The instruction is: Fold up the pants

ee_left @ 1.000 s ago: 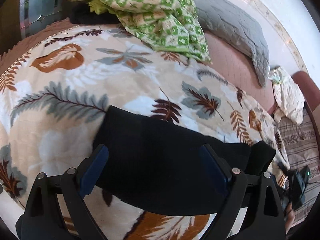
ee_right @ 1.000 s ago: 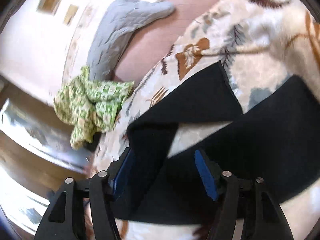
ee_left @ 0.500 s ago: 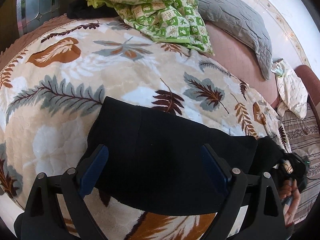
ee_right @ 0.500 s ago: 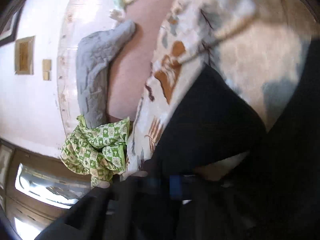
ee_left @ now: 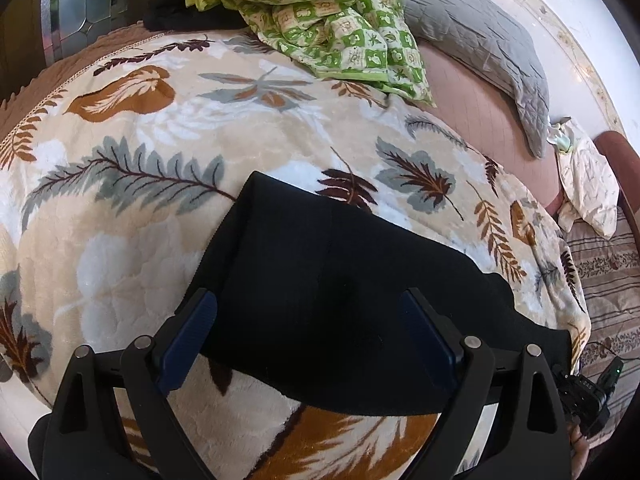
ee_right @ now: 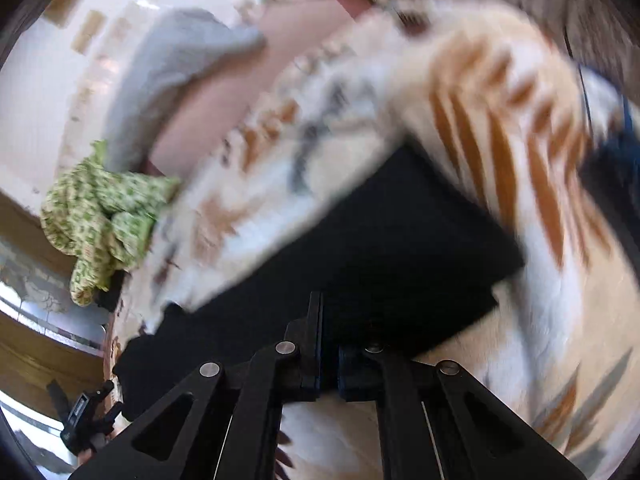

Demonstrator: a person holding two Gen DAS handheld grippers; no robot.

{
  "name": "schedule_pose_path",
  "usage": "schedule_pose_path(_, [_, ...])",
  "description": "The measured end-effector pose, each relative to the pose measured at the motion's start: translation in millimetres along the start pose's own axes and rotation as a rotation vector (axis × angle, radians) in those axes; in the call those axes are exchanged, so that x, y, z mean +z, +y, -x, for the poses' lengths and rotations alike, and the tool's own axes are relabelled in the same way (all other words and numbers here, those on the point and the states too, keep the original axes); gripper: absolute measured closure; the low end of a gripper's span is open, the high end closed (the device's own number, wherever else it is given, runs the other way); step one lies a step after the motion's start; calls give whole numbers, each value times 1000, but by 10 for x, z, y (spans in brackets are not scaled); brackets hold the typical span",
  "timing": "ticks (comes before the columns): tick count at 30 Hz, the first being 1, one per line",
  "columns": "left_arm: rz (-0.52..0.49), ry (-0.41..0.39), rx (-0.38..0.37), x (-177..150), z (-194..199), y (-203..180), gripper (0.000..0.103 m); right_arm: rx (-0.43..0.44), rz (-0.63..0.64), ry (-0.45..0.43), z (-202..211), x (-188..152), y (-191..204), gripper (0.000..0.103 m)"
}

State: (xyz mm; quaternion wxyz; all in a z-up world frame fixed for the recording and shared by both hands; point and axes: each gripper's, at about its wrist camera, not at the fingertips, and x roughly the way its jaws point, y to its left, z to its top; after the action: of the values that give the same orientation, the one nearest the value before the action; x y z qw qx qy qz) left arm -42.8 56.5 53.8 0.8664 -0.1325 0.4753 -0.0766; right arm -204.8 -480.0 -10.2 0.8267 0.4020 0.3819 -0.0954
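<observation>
My right gripper (ee_right: 328, 344) has its jaws together, pinching the near edge of the black pants (ee_right: 392, 248), as far as the blur lets me judge. My left gripper (ee_left: 308, 336) hangs with its jaws wide apart over the same pants (ee_left: 340, 288), clamped on nothing. The pants lie flat in a dark slab near me on the bed, already looking doubled over, with one end trailing off to the right.

I take this as the start of another fold: the edge is caught and needs carrying across the cloth. That calls for a lift high enough to clear the layer below, and my left gripper either pinning the cloth or taking a matching corner so the edge travels square.

Under the pants is a cream leaf-print blanket (ee_left: 168, 216). At its far side lies a crumpled green checked cloth (ee_left: 332, 20), then a grey quilted pillow (ee_left: 480, 40) to the right against a pale wall.
</observation>
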Motion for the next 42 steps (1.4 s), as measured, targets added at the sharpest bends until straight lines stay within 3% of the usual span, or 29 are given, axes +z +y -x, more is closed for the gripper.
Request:
schedule_pose_path(4, [11,-24,7,20,90,74,10,-58,-14,-82,178,26,-87,78])
schedule_pose_path(6, [30,-32,12,26,119,156,10,-144,30,-113,244,69,-97,77])
schedule_pose_path(8, [48,-26,18,27,121,228,10,-238,57,-72,210,118,-110,80])
schedule_pose_path(10, [57,-25,28,19,137,308,10,-249,52,-67,294,107,-83,79])
schedule_pose_path(12, [52,-36,52,8,167,376,10,-309,105,-106,472,41,39,71])
schedule_pose_path(14, [50,-45,77,8,188,435,10,-315,141,-120,582,-27,191,54])
schedule_pose_path(19, [64,-55,102,5,212,570,10,-70,375,-48,526,-423,966,53])
schedule_pose_path(22, [80,-45,101,-3,182,607,10,150,563,62,209,-859,1601,52])
schedule_pose_path(26, [60,-39,102,-14,145,579,10,281,792,185,-271,-1537,2381,52])
schedule_pose_path(31, [16,-39,112,-28,98,522,10,323,997,228,-586,-2135,2922,52])
schedule_pose_path(36, [-15,-43,136,-63,42,505,10,244,1167,162,-817,-2385,3167,55])
schedule_pose_path(38, [-16,-38,140,-71,19,511,10,225,1167,162,-897,-2363,3206,75])
schedule_pose_path(42, [-21,-43,152,-75,5,518,10,268,1089,199,-904,-2220,3226,94])
